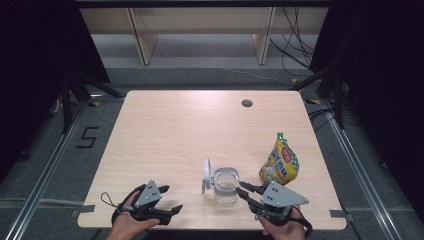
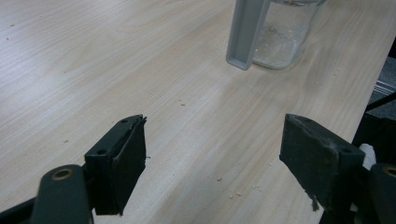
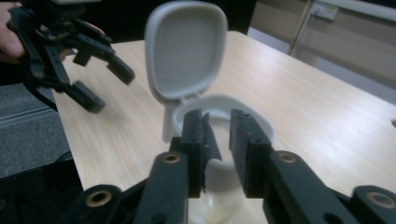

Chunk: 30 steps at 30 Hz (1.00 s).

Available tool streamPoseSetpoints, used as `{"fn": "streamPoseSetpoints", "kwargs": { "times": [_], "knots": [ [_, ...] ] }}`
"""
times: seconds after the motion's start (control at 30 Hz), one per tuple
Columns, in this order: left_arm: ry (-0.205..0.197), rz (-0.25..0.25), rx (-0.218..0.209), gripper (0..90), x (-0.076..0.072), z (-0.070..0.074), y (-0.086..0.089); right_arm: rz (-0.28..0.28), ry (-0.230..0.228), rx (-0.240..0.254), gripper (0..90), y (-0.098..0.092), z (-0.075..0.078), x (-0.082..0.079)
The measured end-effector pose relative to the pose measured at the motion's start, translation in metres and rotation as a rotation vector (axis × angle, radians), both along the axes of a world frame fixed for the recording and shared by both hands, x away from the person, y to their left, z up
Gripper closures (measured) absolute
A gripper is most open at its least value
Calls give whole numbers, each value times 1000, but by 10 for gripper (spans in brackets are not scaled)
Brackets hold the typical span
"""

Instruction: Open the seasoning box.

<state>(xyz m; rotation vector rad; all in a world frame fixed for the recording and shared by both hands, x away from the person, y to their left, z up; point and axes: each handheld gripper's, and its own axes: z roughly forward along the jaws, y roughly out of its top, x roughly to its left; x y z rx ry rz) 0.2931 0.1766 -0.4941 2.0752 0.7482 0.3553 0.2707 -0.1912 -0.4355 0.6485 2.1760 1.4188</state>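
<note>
A clear jar with white crumbs at its bottom stands near the table's front edge, its grey flip lid swung up on the left. My right gripper sits at the jar's right side. In the right gripper view its jaws stand a narrow gap apart just before the jar's rim, with nothing pressed between them and the lid upright behind. My left gripper rests wide open and empty at the front left, pointing toward the jar. It is also seen as the left gripper from the right hand.
A yellow snack bag with a green top stands just behind and right of the jar. The wooden table has a cable hole at the back. Small crumbs lie on the wood near the left gripper.
</note>
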Motion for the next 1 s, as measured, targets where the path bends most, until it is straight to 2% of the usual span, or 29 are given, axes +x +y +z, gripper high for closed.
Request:
{"fn": "streamPoseSetpoints", "kwargs": {
  "times": [0.07,0.1,0.13,0.17,0.2,0.3,0.4,0.43,0.47,0.53,0.57,0.6,0.63,0.7,0.77,0.8,0.83,0.87,0.9,0.93,0.97,1.0],
  "knots": [
    [1,4,-7,219,0,-1,0,-25,19,6,715,-12,-3,-4],
    [0,3,0,219,0,-1,0,-34,17,9,705,-17,-5,-5],
    [-3,-1,13,219,0,-1,0,-63,36,24,691,-30,-9,-9],
    [-2,-2,11,219,0,-1,0,-69,38,30,688,-33,-10,-10],
    [6,4,-15,219,-1,-2,-3,-87,56,29,686,-38,-11,-12],
    [4,5,-15,219,-1,-2,-3,-99,82,29,672,-44,-15,-15],
    [-17,-27,33,218,1,-1,0,-140,105,35,657,-54,-20,-19],
    [-5,-6,-3,219,0,-2,-3,-142,110,32,651,-57,-21,-19],
    [-1,-4,-1,219,0,-3,-3,-150,105,37,641,-60,-24,-18],
    [-22,-26,35,219,2,-2,-1,-167,132,29,639,-64,-27,-19],
    [-23,-21,34,219,1,-2,-1,-180,150,29,639,-65,-27,-20],
    [-4,1,-7,219,-1,-4,-4,-194,165,36,639,-67,-28,-22],
    [-9,-8,-6,219,0,-4,-3,-172,143,24,638,-69,-29,-18],
    [-21,-21,21,219,1,-3,-2,-212,140,19,636,-73,-30,-19],
    [-11,-14,21,219,1,-3,-2,-226,173,20,632,-75,-31,-20],
    [-16,-12,14,219,1,-3,-2,-214,140,3,631,-78,-32,-17],
    [-2,-5,6,218,0,-4,-3,-217,157,4,629,-78,-33,-17],
    [4,-7,13,219,0,-4,-3,-229,136,-8,626,-82,-34,-15],
    [-6,-7,16,219,0,-5,-3,-229,136,-8,626,-82,-34,-15],
    [-7,-9,30,219,1,-5,-2,-244,180,-5,621,-82,-34,-17],
    [-2,-7,27,219,1,-5,-3,-259,182,-10,618,-84,-34,-16],
    [-3,-5,24,218,1,-5,-3,-295,206,-7,593,-86,-36,-16]
  ]
}}
